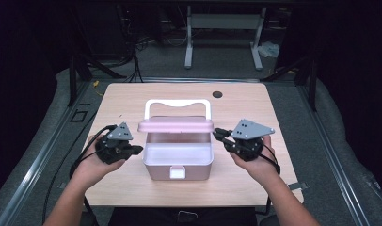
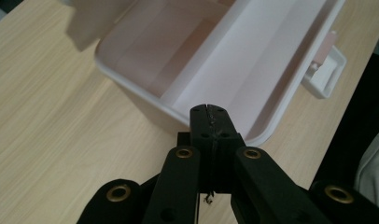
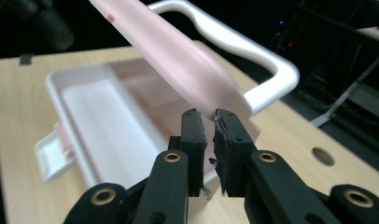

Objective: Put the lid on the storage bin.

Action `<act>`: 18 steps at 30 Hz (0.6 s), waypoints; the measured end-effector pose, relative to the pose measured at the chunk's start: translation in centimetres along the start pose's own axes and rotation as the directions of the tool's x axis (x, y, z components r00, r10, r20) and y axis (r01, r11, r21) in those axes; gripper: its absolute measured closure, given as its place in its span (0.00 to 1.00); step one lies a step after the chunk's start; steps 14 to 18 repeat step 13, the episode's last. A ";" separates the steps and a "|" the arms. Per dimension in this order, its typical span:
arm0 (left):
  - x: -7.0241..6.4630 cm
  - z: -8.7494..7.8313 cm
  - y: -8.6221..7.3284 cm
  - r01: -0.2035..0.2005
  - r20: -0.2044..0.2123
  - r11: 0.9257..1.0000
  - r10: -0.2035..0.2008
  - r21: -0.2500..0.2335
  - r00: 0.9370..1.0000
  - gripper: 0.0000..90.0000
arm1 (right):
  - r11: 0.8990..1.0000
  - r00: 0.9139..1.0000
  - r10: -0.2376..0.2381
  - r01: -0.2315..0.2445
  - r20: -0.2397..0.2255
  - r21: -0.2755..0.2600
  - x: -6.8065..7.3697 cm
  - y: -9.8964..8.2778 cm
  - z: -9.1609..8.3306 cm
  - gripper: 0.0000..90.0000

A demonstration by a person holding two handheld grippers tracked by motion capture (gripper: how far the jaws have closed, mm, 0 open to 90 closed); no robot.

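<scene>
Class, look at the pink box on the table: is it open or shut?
Open: the pink lid stands raised above the box, whose empty inside shows.

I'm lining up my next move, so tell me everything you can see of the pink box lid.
The lid is pale pink, smooth, plastic-looking, with rounded corners. It stands raised at the back of the open white-lined box, whose inside looks empty. A white handle rises behind it. The right tongs sit at its right end corner, almost shut; actual contact is unclear. The left tongs are shut, beside the box.

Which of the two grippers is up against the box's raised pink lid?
The right gripper: its tips sit at the pink lid's end edge. The left gripper is by the white box rim instead.
</scene>
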State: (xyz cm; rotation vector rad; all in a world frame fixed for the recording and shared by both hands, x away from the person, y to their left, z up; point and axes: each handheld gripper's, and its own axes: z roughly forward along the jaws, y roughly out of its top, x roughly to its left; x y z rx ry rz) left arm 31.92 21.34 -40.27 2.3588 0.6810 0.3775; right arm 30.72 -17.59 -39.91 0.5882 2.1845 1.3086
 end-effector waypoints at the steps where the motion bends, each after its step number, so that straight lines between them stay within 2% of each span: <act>1: 0.2 -0.2 -0.3 0.008 -0.002 1.000 -0.008 -0.002 1.000 1.00 | 1.000 1.000 0.000 0.000 -0.007 0.008 0.3 -0.4 -0.1 0.90; 5: 0.6 -0.3 -1.1 0.030 -0.022 1.000 -0.030 -0.001 0.999 1.00 | 0.999 1.000 0.004 -0.003 -0.018 0.045 1.2 -2.9 -0.5 0.84; 9: 0.8 -0.3 -1.3 0.033 -0.029 0.999 -0.033 0.003 0.999 0.98 | 0.996 0.998 0.070 -0.070 0.003 0.057 0.7 -4.8 -1.3 0.81; 12: 0.9 -0.2 -1.5 0.035 -0.027 0.999 -0.035 0.001 0.999 0.93 | 0.994 0.994 0.107 -0.107 0.011 0.038 0.4 -5.3 -1.4 0.74; 13: 0.9 -0.2 -1.6 0.033 -0.031 0.999 -0.033 -0.003 0.999 0.88 | 0.993 0.993 0.115 -0.115 0.013 0.032 0.4 -5.4 -1.4 0.72; 18: 0.9 -0.2 -1.6 0.033 -0.031 0.999 -0.033 -0.003 0.999 0.88 | 0.993 0.993 0.115 -0.115 0.013 0.032 0.4 -5.4 -1.4 0.72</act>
